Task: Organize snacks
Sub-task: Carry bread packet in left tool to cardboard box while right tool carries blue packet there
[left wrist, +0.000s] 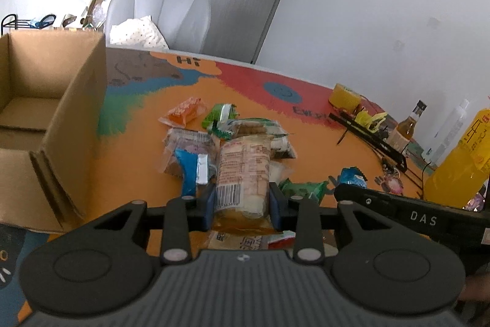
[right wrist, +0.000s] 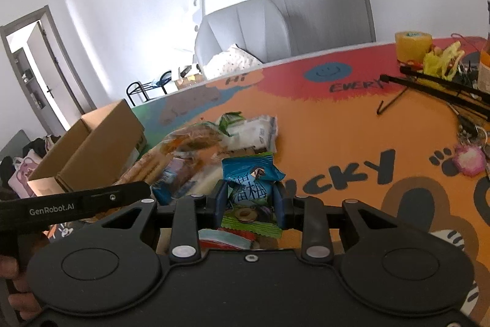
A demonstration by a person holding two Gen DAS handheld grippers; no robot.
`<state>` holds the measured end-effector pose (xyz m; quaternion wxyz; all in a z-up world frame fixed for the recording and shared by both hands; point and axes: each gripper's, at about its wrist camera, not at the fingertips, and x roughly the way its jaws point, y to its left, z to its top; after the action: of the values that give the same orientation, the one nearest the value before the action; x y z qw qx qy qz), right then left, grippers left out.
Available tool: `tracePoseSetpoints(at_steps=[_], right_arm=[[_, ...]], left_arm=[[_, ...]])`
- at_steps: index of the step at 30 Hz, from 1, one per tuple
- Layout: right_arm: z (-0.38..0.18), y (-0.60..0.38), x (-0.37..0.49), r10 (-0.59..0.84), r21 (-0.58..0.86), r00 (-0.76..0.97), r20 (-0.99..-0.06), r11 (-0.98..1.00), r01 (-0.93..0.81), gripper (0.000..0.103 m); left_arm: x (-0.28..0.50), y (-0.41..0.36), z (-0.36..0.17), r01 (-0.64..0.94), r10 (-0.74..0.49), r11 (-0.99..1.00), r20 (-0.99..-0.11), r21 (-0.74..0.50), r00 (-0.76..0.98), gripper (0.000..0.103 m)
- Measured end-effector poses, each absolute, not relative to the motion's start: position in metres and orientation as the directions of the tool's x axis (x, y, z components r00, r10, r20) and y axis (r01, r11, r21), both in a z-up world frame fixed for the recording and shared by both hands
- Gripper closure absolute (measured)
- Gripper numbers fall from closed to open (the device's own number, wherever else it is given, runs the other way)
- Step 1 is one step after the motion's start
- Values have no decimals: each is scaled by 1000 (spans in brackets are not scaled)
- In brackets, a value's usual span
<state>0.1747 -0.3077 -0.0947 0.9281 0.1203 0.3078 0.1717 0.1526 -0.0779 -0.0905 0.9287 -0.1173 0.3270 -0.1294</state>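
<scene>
Now both grippers hold snacks.
Your left gripper (left wrist: 242, 204) clamps a bread packet (left wrist: 245, 170), right gripper (right wrist: 251, 201) a blue pouch (right wrist: 252, 189), ready for the box (left wrist: 61, 118).

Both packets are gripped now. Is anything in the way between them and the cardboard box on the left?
Nothing visible blocks it. The left hand-held gripper holds the bread packet beside the cardboard box, open-topped; only its near wall needs clearing. The right hand-held gripper with the blue plum packet must cross the snack pile.
</scene>
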Motion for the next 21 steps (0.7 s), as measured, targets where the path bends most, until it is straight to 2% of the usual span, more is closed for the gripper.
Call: tracePoseSetpoints(at_steps=[21], right_arm=[[-63, -261, 188, 467, 360, 764, -446, 875, -324, 73]], left_arm=[[139, -40, -46, 129, -259, 948, -470, -291, 844, 70]])
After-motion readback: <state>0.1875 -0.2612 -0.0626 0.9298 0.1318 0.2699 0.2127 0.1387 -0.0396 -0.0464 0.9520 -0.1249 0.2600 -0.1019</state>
